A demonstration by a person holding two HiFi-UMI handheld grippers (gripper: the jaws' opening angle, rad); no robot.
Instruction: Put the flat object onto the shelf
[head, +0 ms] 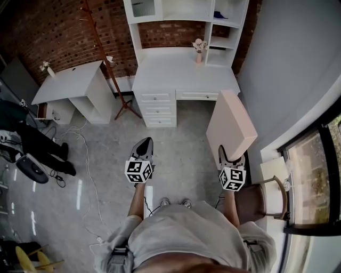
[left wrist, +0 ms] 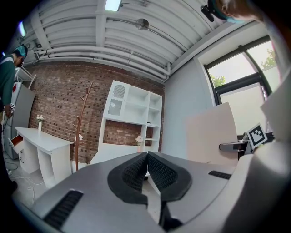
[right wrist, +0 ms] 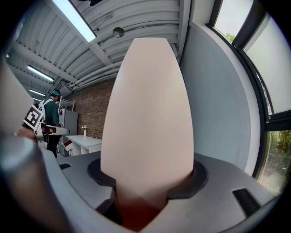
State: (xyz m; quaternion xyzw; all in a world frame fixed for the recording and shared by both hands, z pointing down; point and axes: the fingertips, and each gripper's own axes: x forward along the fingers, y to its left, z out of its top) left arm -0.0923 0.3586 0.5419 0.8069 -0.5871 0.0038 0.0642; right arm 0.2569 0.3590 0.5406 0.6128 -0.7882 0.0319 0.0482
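Note:
A flat pale pink board (head: 230, 126) stands out forward and upward from my right gripper (head: 232, 158), whose jaws are shut on its near edge. In the right gripper view the board (right wrist: 148, 113) fills the middle, its narrow edge towards the camera. My left gripper (head: 144, 149) is held out at the same height, shut with nothing in it; its ribbed pads (left wrist: 136, 173) meet at the tip. The white shelf unit (head: 186, 13) rises over a white desk (head: 184, 74) ahead against the brick wall, and shows as the shelf unit (left wrist: 134, 120) in the left gripper view.
A second white desk (head: 69, 85) stands at left, with a wooden coat stand (head: 109, 64) between the desks. A small vase of flowers (head: 199, 49) sits on the desk. A wooden chair (head: 264, 200) and window lie at right. Cables trail on the floor (head: 80, 154). Another person (right wrist: 51, 116) stands at far left.

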